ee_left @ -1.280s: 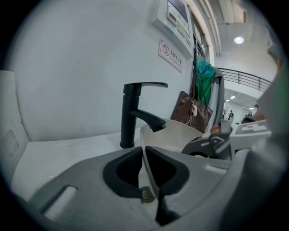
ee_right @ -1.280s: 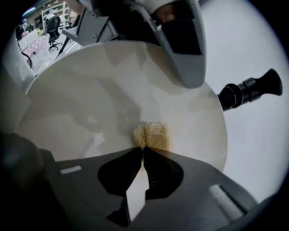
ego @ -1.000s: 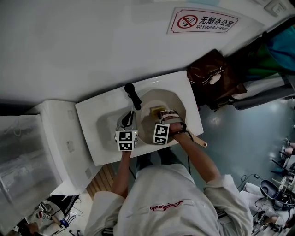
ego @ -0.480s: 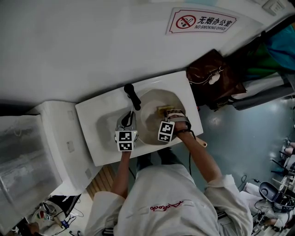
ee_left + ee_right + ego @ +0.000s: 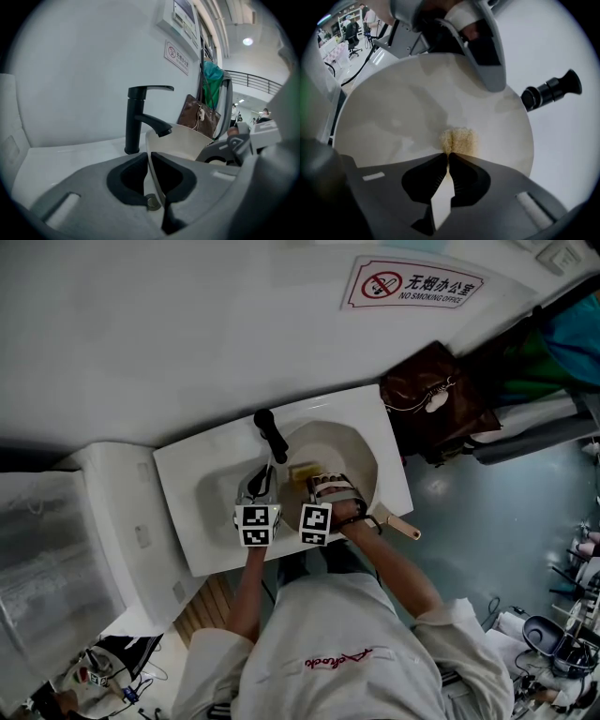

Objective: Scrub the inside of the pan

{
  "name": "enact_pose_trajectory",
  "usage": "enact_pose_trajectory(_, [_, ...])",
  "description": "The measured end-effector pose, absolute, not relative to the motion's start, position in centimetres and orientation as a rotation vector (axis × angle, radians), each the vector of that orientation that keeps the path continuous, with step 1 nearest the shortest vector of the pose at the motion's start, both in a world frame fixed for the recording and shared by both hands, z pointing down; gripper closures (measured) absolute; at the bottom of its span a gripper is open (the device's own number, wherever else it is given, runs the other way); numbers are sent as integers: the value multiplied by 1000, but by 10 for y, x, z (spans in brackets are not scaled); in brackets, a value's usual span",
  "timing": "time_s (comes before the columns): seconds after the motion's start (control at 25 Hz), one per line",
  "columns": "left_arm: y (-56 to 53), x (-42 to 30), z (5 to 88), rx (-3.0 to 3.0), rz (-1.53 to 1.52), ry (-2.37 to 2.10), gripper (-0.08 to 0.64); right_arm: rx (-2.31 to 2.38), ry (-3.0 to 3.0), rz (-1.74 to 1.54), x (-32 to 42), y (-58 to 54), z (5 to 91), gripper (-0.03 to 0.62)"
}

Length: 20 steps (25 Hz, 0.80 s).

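The cream-coloured round pan (image 5: pixel 345 448) lies in the bowl of the white washbasin (image 5: pixel 187 484), just beside the black tap (image 5: pixel 270 435). Its pale wooden handle (image 5: pixel 404 527) sticks out over the washbasin's front edge on the right. Inside the pan, a yellow scrubbing sponge (image 5: pixel 460 140) presses against the pan's inner face. The right hand-held gripper (image 5: pixel 449 157) has its jaws together, pinching this sponge at its near edge. The left hand-held gripper (image 5: pixel 150 158) is clamped on the pan's thin rim, which runs up between its two dark jaws; the tap's spout stands close behind it. On the wall above hangs a red and white no-smoking sign (image 5: pixel 412 283), and a brown leather bag (image 5: pixel 433 397) stands just to the right of the washbasin.
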<state>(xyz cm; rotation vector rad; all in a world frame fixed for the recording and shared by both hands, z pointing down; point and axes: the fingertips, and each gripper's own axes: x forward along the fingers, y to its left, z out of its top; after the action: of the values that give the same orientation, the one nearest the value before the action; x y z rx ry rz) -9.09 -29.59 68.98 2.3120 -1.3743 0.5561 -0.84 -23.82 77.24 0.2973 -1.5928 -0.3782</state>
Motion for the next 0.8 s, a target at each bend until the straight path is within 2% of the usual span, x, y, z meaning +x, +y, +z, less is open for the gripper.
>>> enact_pose_trajectory(0.36, [-296,-91,690,2314,551,-1373,537,224,-1600,-398,-40,-220,784,566])
enact_pose_trajectory(0.8, [-297,-91,690,2321,551,-1367,535,269,-1531,-317,16,-232,792,567])
